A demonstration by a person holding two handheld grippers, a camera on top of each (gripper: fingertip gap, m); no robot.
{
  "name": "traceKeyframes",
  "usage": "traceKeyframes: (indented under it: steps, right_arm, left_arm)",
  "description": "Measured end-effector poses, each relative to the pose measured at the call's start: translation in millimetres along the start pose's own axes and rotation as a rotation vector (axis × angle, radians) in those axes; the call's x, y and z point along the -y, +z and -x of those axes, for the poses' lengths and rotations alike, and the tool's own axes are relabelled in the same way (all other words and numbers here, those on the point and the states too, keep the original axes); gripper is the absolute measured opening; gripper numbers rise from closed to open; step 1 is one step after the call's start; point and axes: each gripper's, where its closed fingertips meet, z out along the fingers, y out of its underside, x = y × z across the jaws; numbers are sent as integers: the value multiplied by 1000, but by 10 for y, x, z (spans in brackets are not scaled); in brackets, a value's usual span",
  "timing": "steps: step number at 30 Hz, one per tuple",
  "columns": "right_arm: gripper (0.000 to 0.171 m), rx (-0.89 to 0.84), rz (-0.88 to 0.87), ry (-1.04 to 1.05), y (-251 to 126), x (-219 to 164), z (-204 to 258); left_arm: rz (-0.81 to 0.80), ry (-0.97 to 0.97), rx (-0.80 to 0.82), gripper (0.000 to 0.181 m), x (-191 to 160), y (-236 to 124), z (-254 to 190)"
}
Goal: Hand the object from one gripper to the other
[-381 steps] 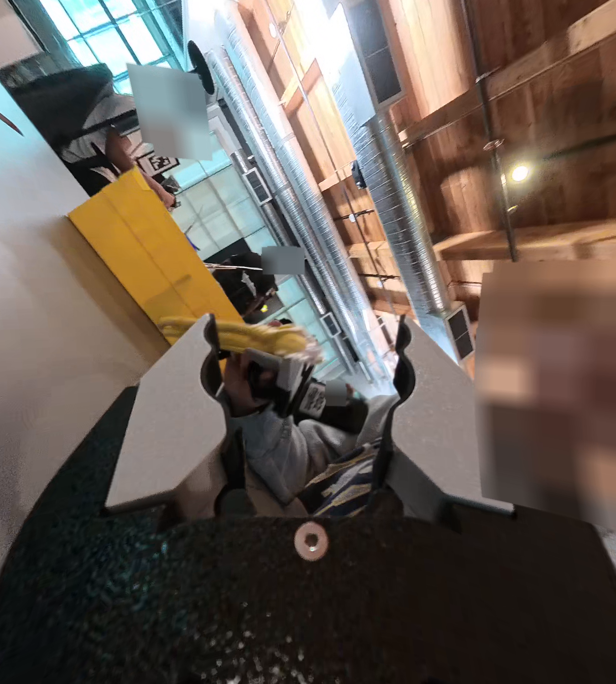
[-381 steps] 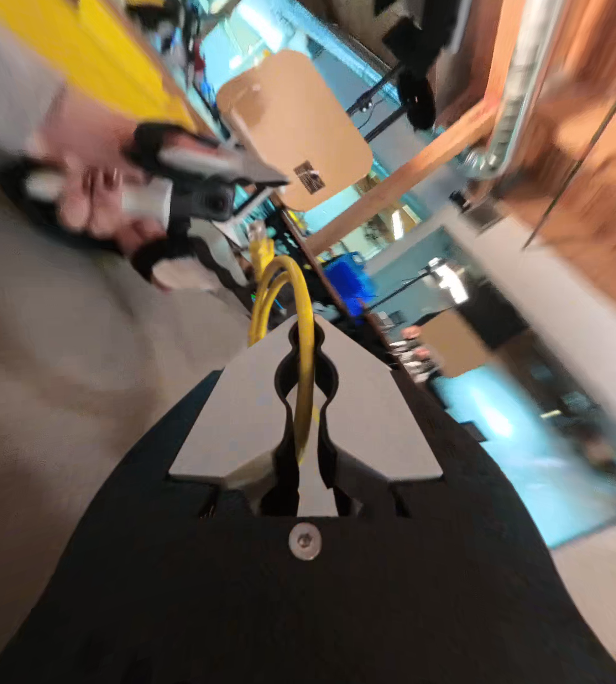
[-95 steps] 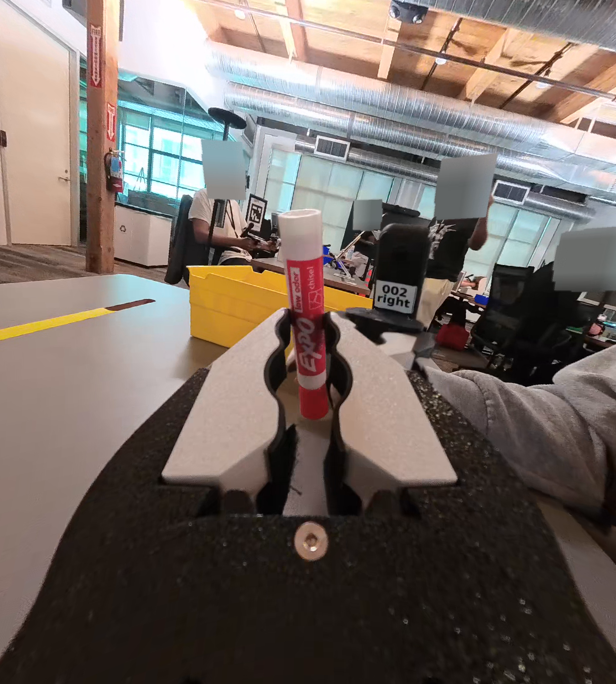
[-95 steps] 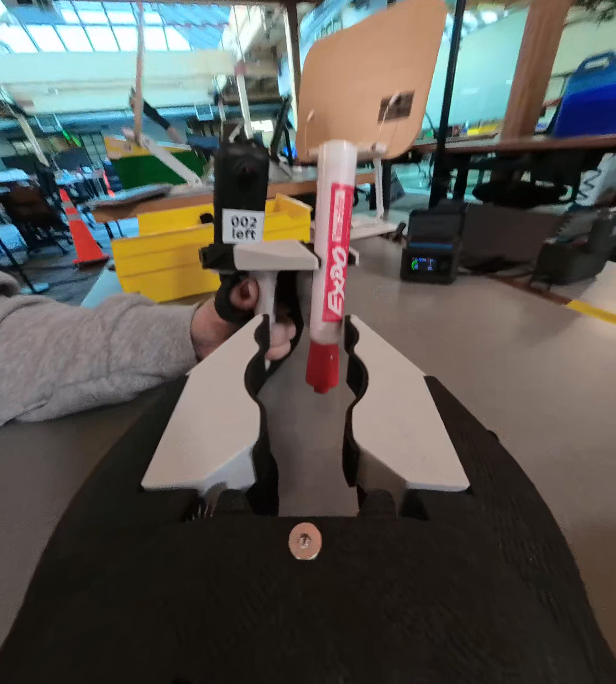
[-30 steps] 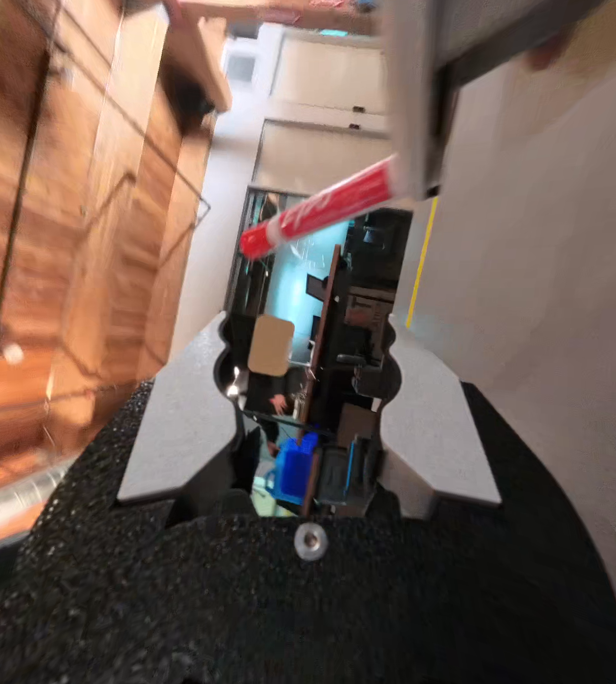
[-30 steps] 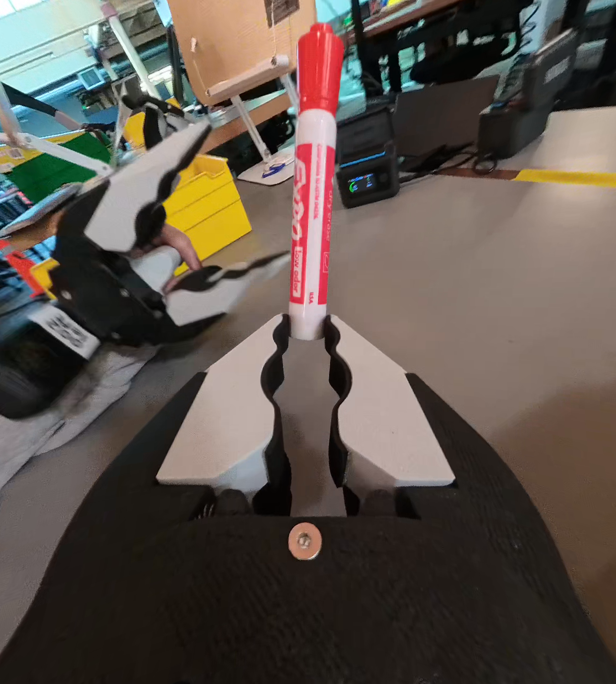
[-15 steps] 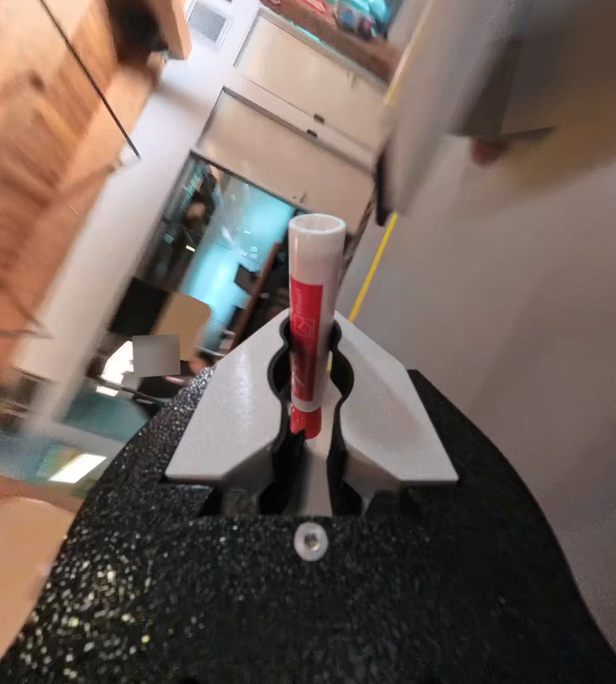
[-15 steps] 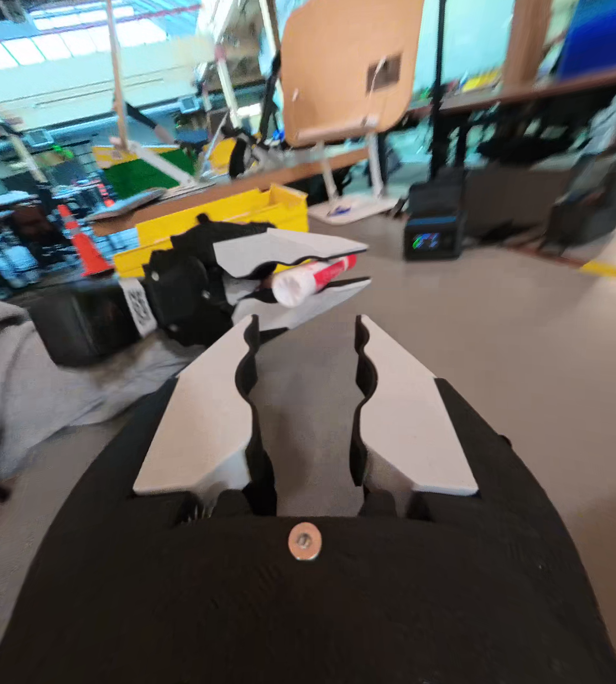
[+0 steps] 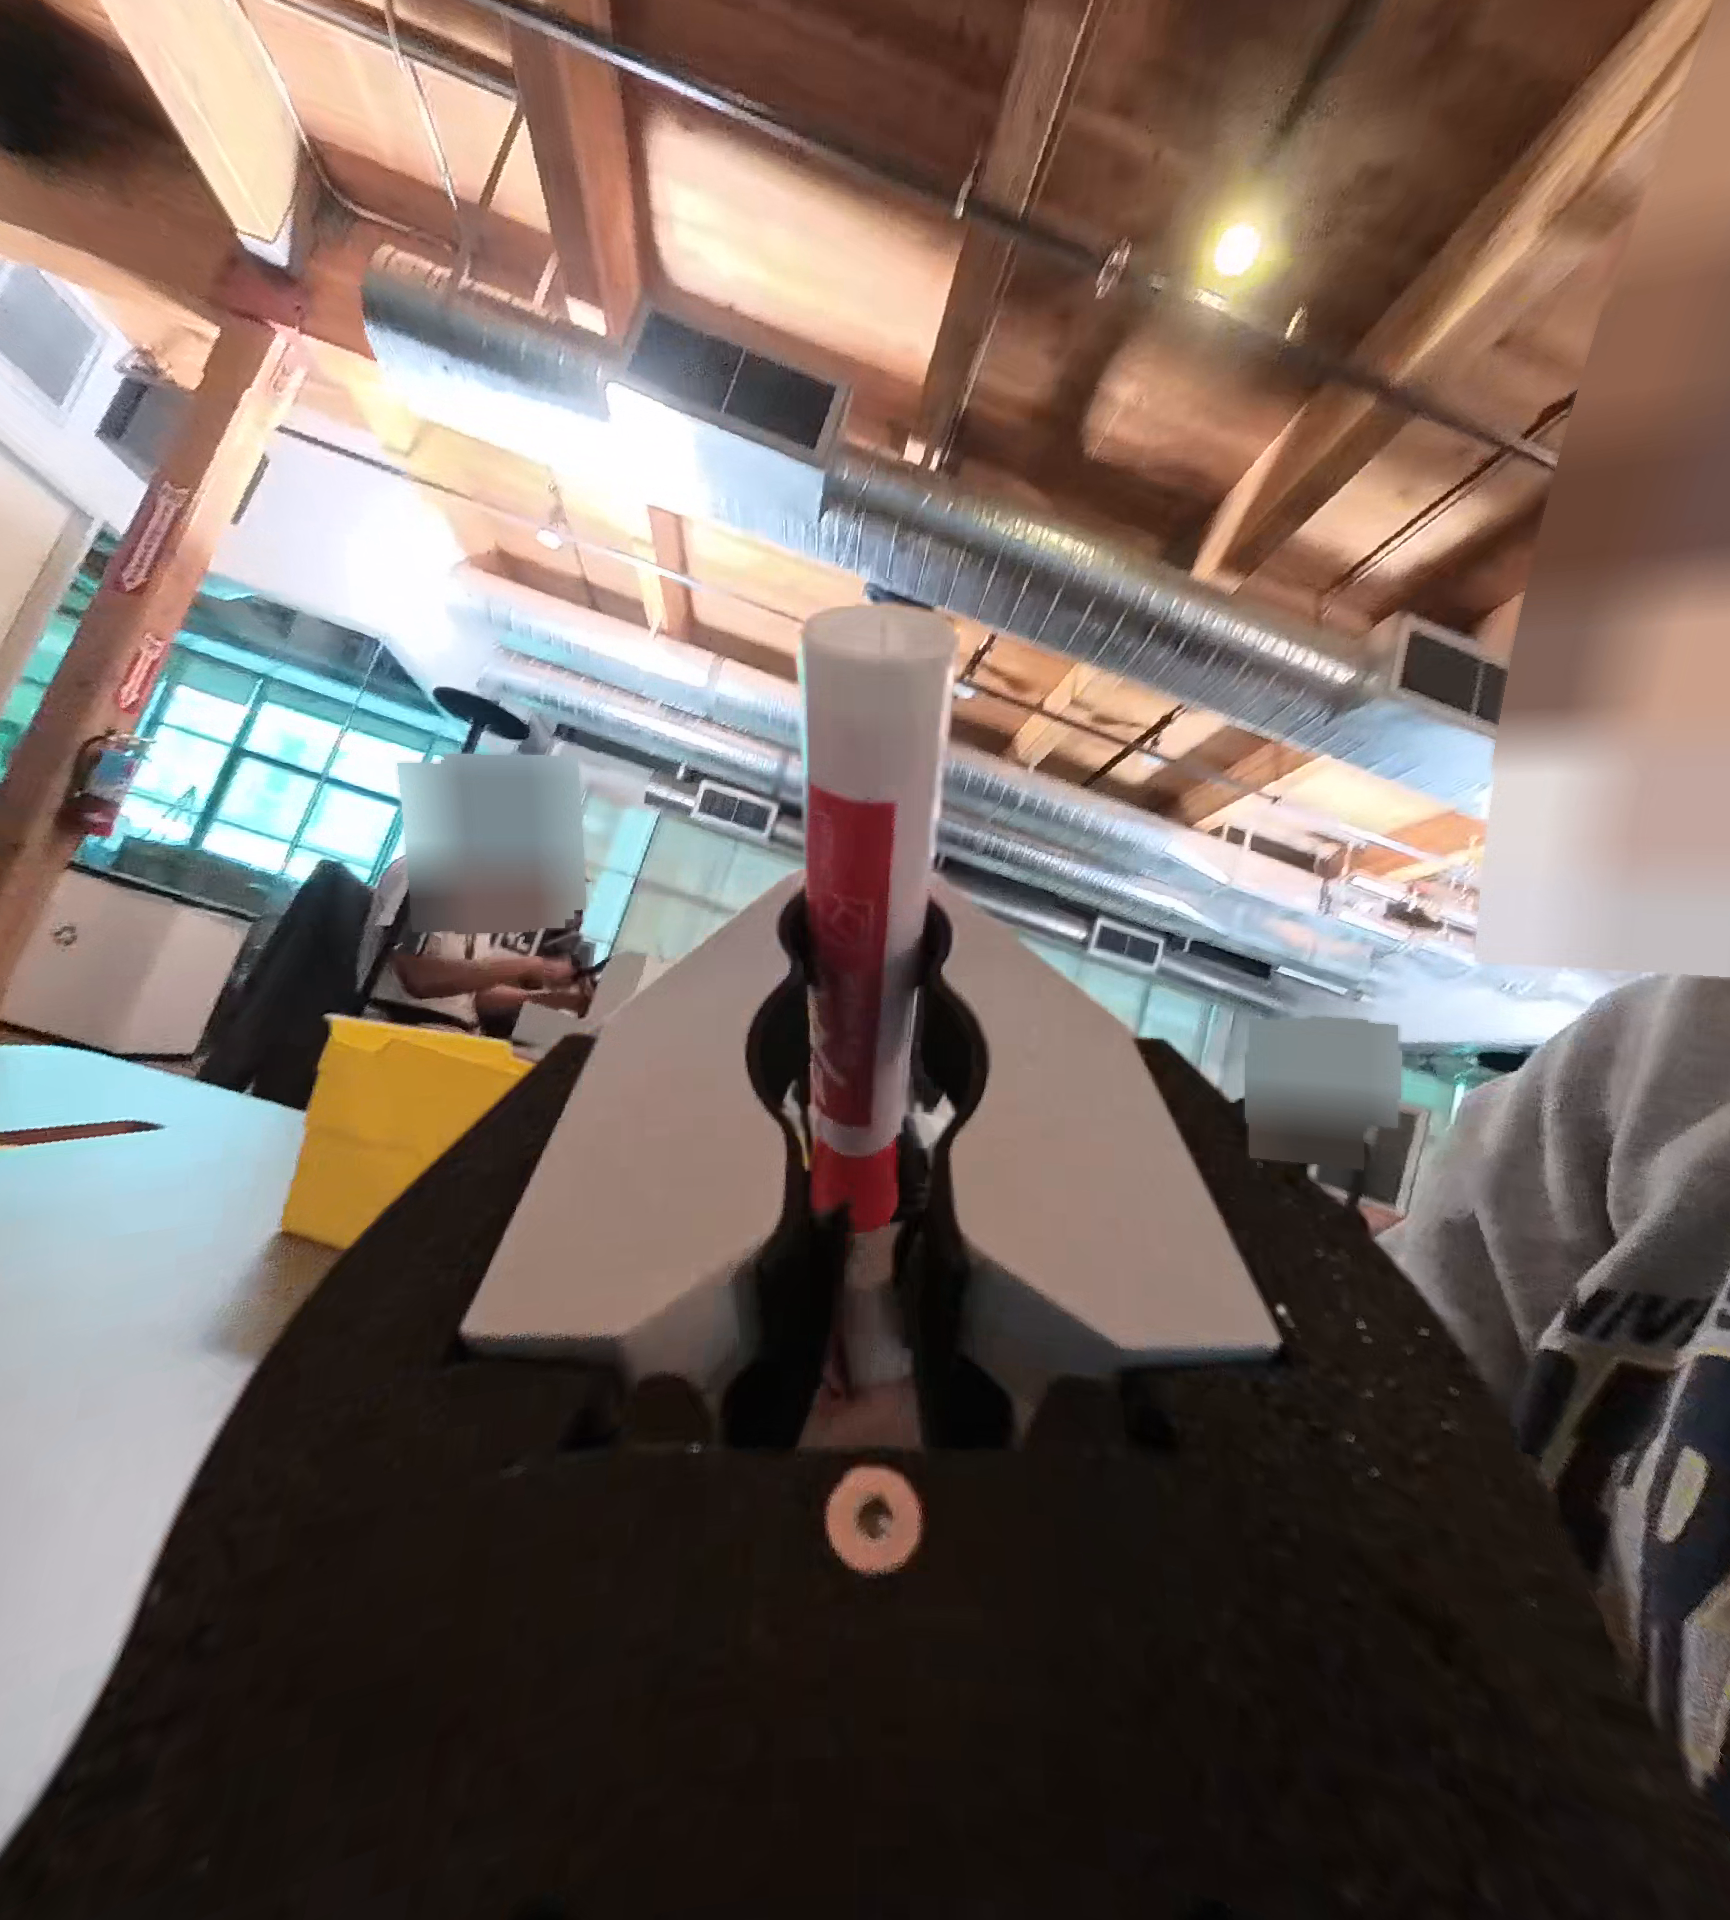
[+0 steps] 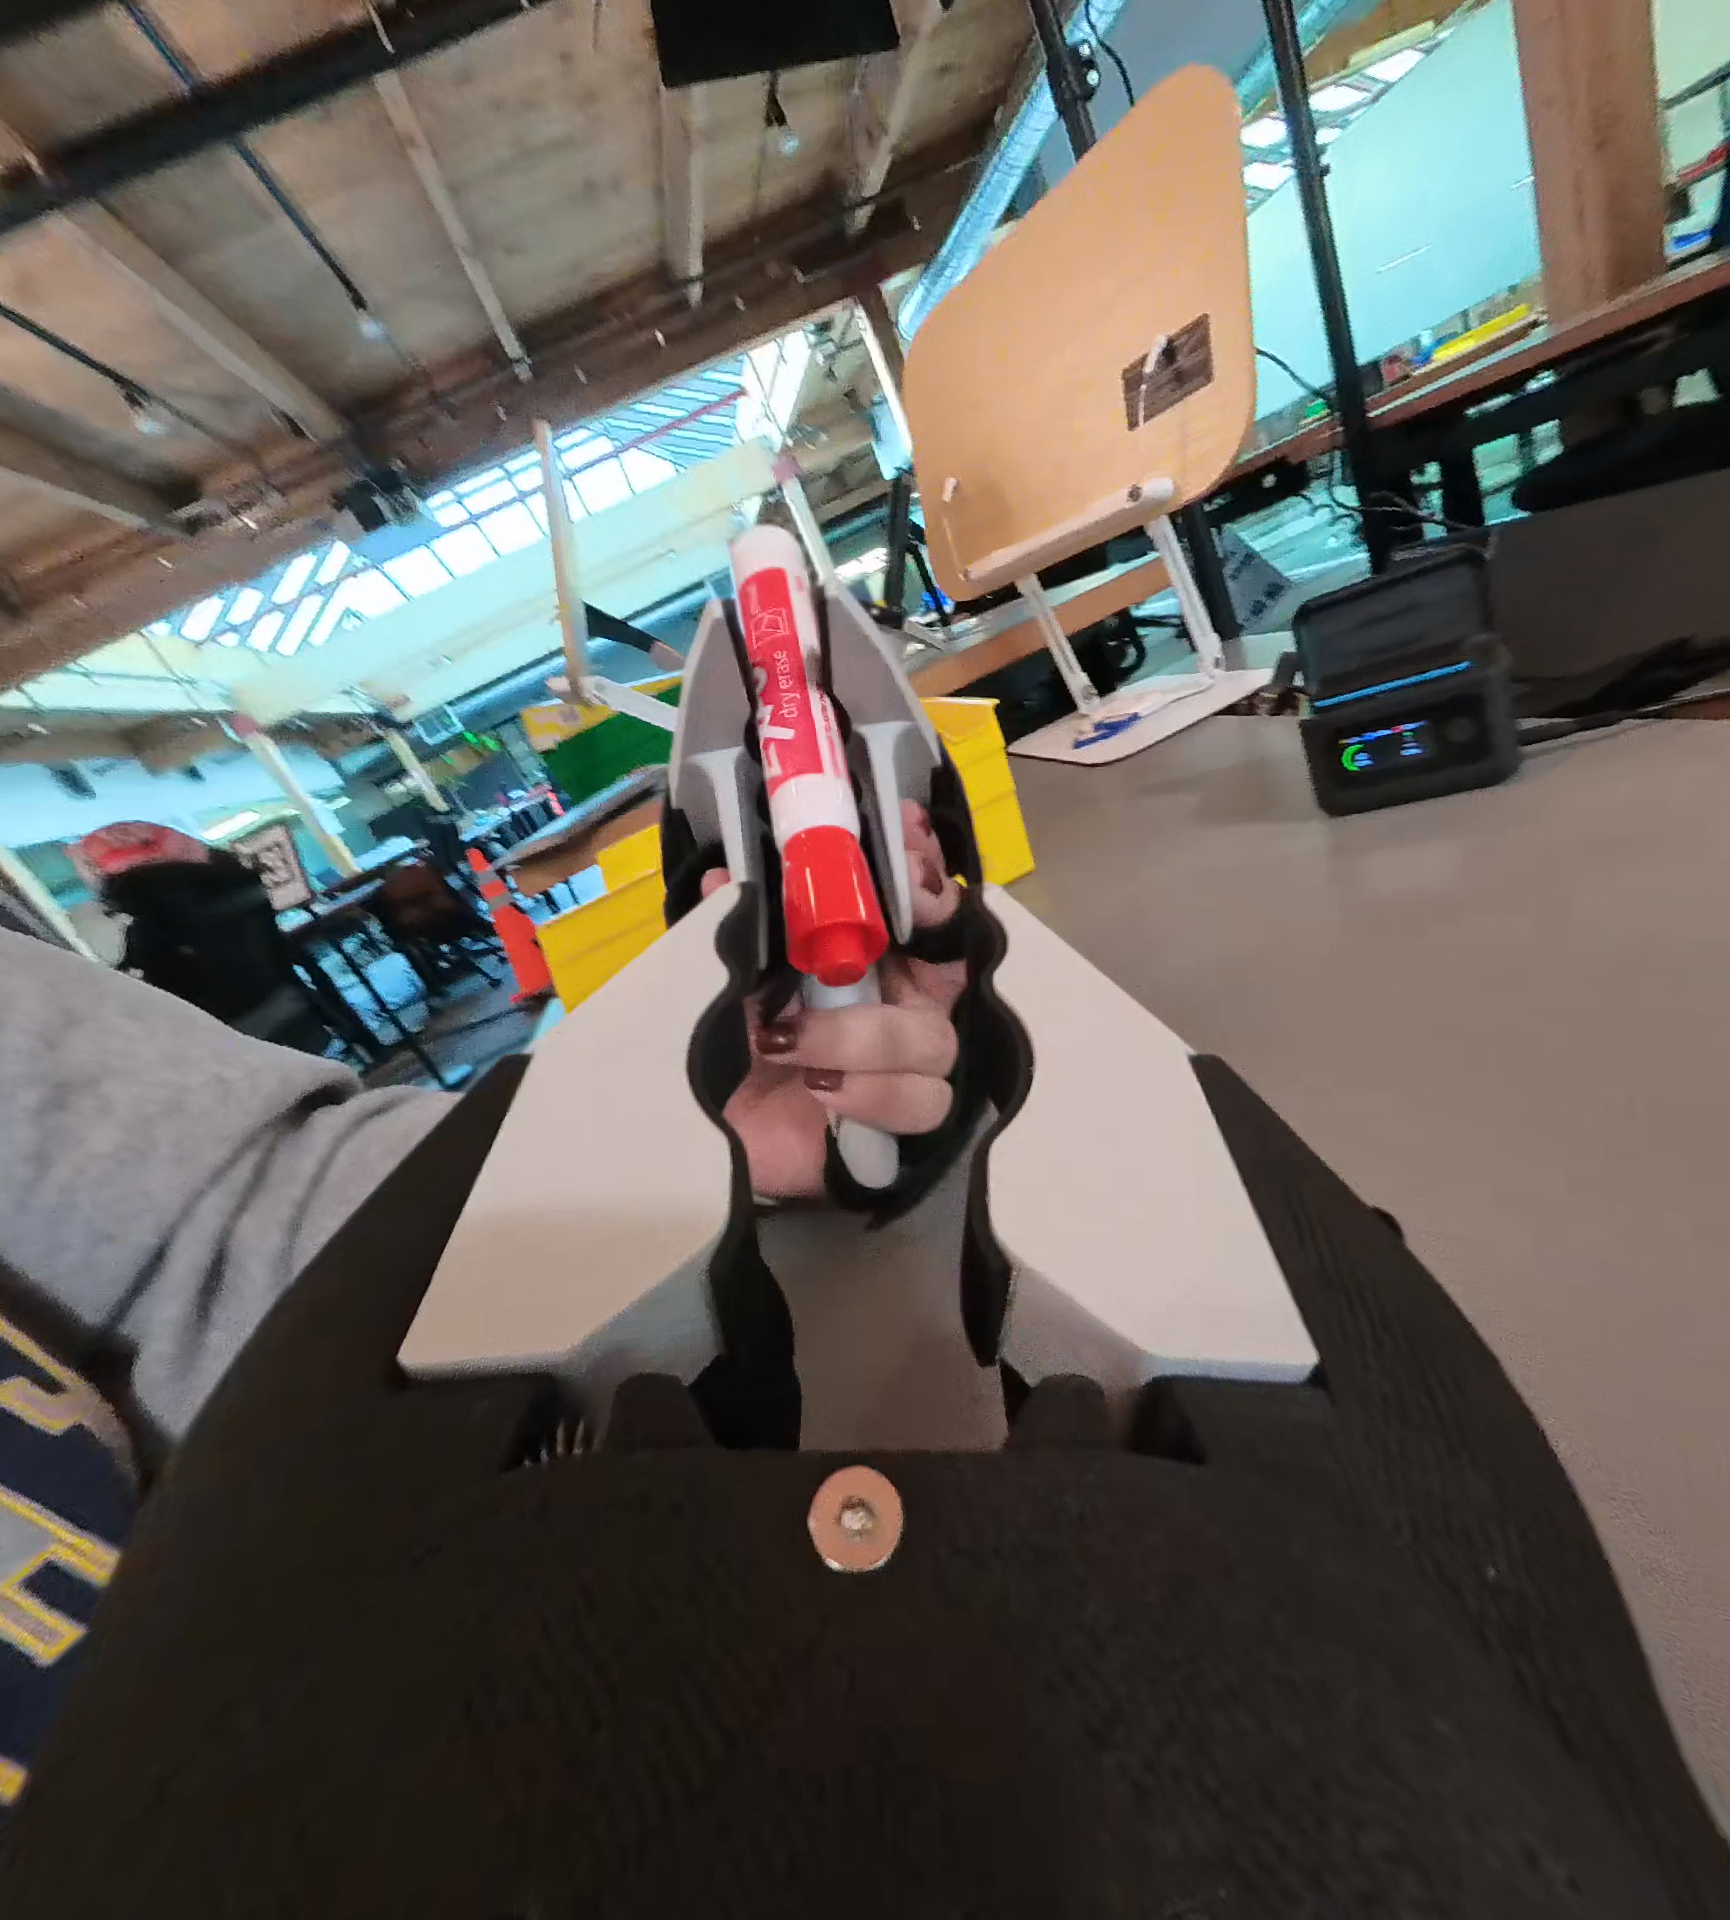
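Note:
A red-and-white marker (image 9: 861, 883) is clamped between the fingers of my left gripper (image 9: 866, 920), its white end pointing up and forward and its red cap back between the jaws. In the right wrist view the left gripper (image 10: 788, 613) stands upright just beyond my right gripper (image 10: 856, 920) and holds the marker (image 10: 799, 748) with the red cap pointing down toward me. A hand (image 10: 861, 1060) grips the left gripper's handle. My right gripper is open and empty, and its fingertips flank the cap without touching it.
A grey table (image 10: 1463, 1039) carries yellow bins (image 10: 975, 769), a black device with a lit screen (image 10: 1401, 727) and a wooden board on a stand (image 10: 1079, 343). A grey sleeve (image 10: 113, 1091) is at the left. A yellow bin (image 9: 393, 1122) and seated people show behind.
The marker passed from my right gripper to my left, which shut on it. My right gripper opened. The left gripper has since swung upright in front of the right one.

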Motion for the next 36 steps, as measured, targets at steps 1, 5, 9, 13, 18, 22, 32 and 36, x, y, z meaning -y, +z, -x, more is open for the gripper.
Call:
traceKeyframes:
  steps: [1, 5, 9, 13, 18, 22, 32, 36]
  right_arm:
    - [35, 15, -5, 17, 10, -2, 20]
    - [28, 102, -6, 87, 25, -11, 119]
    - [18, 117, -31, 107, 1, 37, 114]
    - [17, -3, -35, -76, -56, 107, 18]
    - [17, -262, 50, -649, -152, 158, -80]
    - [18, -389, 151, -1105, -115, 93, -33]
    - [17, -562, 255, -1723, -83, 46, -68]
    - [17, -575, 236, -1720, -93, 69, -66]
  left_arm:
    - [-14, -9, -8, 14, -1, 9, -12]
    - [-35, -35, -14, 13, -13, 5, -3]
    - [-25, -40, -4, 13, -24, 0, 16]
    - [15, -86, 86, 24, -88, -23, 177]
    - [9, -237, 171, 51, -114, -81, 394]
    - [-2, -323, 188, 42, -127, -132, 476]
    - [-42, -486, 130, 18, -108, -174, 494]
    - [-47, -459, 92, 16, -70, -142, 422]
